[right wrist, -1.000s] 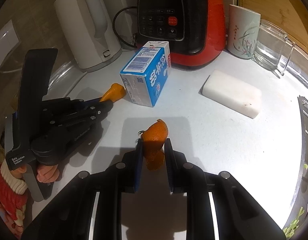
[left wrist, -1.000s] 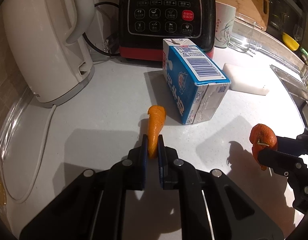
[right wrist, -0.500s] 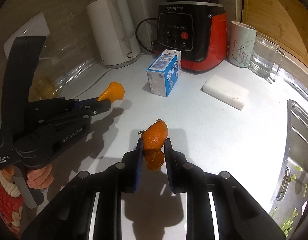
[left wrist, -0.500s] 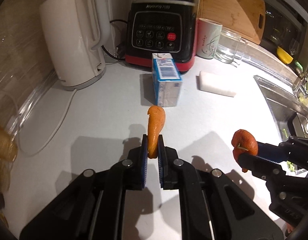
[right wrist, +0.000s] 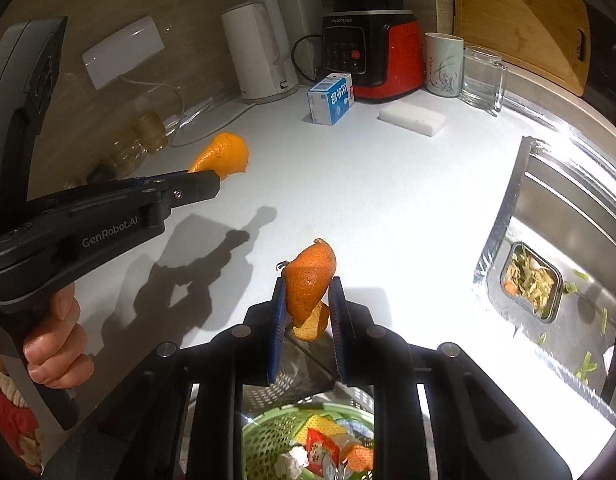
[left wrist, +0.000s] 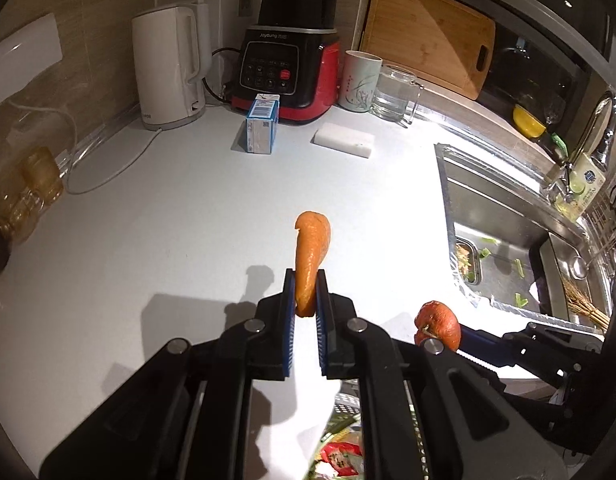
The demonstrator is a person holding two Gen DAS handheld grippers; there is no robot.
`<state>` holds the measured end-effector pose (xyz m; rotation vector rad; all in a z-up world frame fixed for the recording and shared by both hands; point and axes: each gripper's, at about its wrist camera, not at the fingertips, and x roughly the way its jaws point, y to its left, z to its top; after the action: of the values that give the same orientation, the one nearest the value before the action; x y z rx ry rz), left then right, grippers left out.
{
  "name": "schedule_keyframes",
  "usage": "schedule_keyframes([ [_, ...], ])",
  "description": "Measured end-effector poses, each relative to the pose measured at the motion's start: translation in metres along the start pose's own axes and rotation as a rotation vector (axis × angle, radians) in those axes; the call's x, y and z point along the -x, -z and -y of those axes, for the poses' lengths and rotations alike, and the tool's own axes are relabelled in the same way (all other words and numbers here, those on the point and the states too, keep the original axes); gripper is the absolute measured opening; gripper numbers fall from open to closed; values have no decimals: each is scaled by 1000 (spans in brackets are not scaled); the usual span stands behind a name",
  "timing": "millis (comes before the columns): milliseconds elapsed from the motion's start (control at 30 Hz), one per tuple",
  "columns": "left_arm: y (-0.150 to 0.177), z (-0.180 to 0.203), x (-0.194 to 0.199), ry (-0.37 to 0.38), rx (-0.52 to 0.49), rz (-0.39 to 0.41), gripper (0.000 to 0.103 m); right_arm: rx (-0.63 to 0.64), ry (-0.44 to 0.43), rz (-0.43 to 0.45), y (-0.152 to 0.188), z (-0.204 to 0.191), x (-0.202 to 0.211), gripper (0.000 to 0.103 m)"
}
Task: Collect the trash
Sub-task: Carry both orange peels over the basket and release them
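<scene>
The left tongs (left wrist: 306,312) are clamped on a long orange peel (left wrist: 311,256), held above the white table (left wrist: 168,232) near its front edge. The right tongs (right wrist: 308,312) pinch a curled orange peel (right wrist: 310,280) over the green trash basket (right wrist: 268,440) below that edge. A wide bare stretch of table separates them from the milk carton (right wrist: 331,98), sponge (right wrist: 412,118) and sink (right wrist: 568,208).

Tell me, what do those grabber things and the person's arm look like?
Each hand-held gripper, left and right, is black plastic with silver screws and blue ridged pads. The left one's side says "GenRobot.AI" in grey letters. The sleeve is red knit with a cream cuff.
</scene>
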<state>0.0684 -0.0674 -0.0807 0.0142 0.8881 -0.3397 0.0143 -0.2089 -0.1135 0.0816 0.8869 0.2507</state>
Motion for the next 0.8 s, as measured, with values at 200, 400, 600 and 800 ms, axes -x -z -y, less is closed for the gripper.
schedule_keyframes([
  [200, 50, 31, 39, -12, 17, -9, 9, 24, -11, -2, 53, -1, 43, 22],
  [400, 105, 49, 60, -15, 40, -43, 9, 53, -25, -36, 111, 0, 68, 22],
  [600, 158, 61, 61, 4, 57, -116, 9, 87, -42, -96, 164, 0, 69, 22],
  [800, 185, 68, 63, 6, 48, -148, 9, 78, -46, -181, 201, 3, 45, 21],
])
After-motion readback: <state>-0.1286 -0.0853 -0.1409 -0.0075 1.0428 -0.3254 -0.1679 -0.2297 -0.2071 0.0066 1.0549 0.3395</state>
